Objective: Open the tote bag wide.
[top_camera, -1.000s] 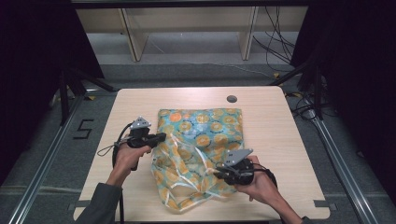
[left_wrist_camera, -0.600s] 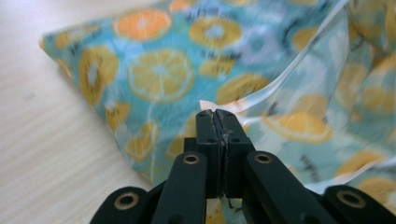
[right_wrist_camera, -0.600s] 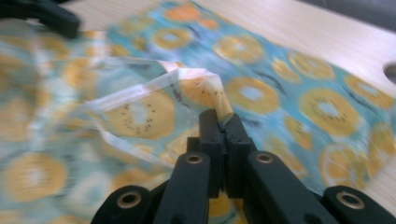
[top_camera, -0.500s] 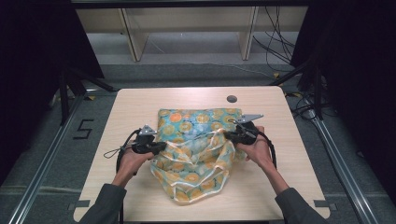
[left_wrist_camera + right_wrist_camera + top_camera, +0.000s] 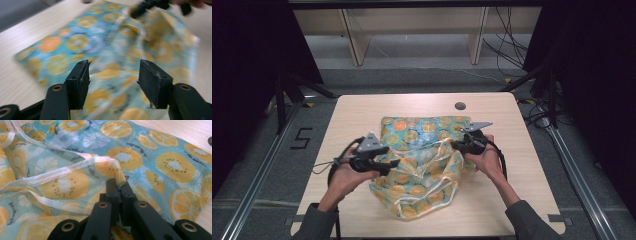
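Fold approx half done: right gripper [image 5: 460,144] clamped on cloth [image 5: 422,165] corner at frame centre-right, left gripper [image 5: 393,163] w/ jaws just opened, apart, nothing pinched; lower part on worktop [image 5: 512,200] left to square.

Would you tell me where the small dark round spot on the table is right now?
In the high view, the dark round spot lies near the table's far edge, right of centre, just beyond the fruit-print cloth.

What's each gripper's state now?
Left gripper: open, jaws just opened, gripping nothing.
Right gripper: shut on the fruit-print cloth.
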A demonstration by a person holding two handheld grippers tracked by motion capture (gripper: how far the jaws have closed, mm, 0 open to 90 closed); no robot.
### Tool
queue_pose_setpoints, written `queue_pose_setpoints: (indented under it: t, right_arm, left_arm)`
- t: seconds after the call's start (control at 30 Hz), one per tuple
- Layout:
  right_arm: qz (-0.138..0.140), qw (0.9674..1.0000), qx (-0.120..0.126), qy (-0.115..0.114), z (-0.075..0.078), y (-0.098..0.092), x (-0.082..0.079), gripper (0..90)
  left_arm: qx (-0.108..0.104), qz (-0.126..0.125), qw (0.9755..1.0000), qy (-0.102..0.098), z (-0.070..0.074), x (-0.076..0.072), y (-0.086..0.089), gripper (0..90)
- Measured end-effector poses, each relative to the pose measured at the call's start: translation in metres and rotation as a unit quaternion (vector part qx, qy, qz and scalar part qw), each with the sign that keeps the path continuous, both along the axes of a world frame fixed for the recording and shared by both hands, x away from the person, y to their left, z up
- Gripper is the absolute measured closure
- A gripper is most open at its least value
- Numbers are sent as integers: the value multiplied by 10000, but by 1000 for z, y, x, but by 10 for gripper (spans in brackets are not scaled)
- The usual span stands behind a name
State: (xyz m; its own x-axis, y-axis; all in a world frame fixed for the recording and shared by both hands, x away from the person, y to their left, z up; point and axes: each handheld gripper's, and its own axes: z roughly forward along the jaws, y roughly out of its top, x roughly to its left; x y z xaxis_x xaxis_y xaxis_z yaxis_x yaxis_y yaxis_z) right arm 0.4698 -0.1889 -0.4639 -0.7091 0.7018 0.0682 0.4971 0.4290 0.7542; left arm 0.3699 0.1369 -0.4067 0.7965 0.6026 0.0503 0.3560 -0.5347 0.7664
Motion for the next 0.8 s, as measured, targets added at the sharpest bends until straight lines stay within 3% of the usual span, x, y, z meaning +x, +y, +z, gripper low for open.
queue_pose_setpoints:
  t: [0.03,0.07,0.1,0.13,0.2,0.23,0.3,0.33,0.37,0.4,0.43,0.47,0.5,0.53,0.57,0.6,0.63,0.67,0.7,0.73,0.77,0.8]
  right_arm:
    - [8,10000,-16,37,1,0,0,880]
    - [8,10000,-16,37,1,0,0,880]
    - [-42,9999,98,-41,0,1,0,875]
    - [-138,9998,158,72,1,2,-2,874]
    - [-70,9999,109,-31,1,0,0,871]
    - [15,9999,163,-5,1,-1,0,868]
    - [36,9998,183,18,1,-1,0,866]
    - [11,9998,199,41,1,0,-1,864]
    - [53,9999,111,15,3,-2,-1,863]
    - [32,9999,94,-19,2,-2,0,862]
    - [67,10000,42,51,4,-3,0,861]
    - [67,10000,42,51,4,-3,0,861]
    - [95,9999,31,76,3,-3,0,860]
    - [75,10000,16,50,3,-3,-1,859]
    - [75,10000,16,50,3,-3,-1,859]
    - [56,10000,24,61,4,-3,-1,857]
    - [55,10000,23,34,5,-3,-1,846]
    - [55,10000,23,34,5,-3,-1,846]
    - [-6,10000,40,44,6,-4,-2,813]
    - [-24,10000,87,33,6,-4,-2,797]
    - [-25,9998,105,138,8,-5,-2,778]
    - [-60,9998,126,135,8,-5,-3,749]
  left_arm:
    - [276,-278,9992,108,-16,1,-19,379]
    - [276,-278,9992,108,-16,1,-19,362]
    - [589,-254,9978,179,-33,5,-33,341]
    - [689,-254,9971,205,-41,7,-38,333]
    - [767,-236,9966,193,-46,9,-41,304]
    - [983,-144,9950,102,-59,12,-50,290]
    - [1091,-199,9938,19,-64,13,-54,293]
    - [1244,-278,9918,-59,-68,14,-57,316]
    - [1346,-319,9903,-112,-70,16,-58,416]
    - [1589,-389,9864,-142,-72,19,-58,489]
    - [1655,-365,9853,-200,-73,20,-59,573]
    - [1655,-365,9853,-200,-73,20,-59,659]
    - [1561,-368,9865,-337,-74,23,-57,768]
    - [1447,-234,9883,-421,-72,24,-55,829]
    - [1447,-234,9883,-421,-72,24,-55,871]
    - [1379,-184,9891,-473,-67,26,-52,881]
    - [985,-146,9943,-390,-54,33,-43,884]
    - [985,-146,9943,-390,-54,33,-43,885]
    - [768,8,9962,-408,-37,41,-34,886]
    - [546,188,9973,-447,-29,45,-33,887]
    - [511,253,9971,-502,-18,54,-30,887]
    - [406,320,9977,-432,-13,60,-29,886]
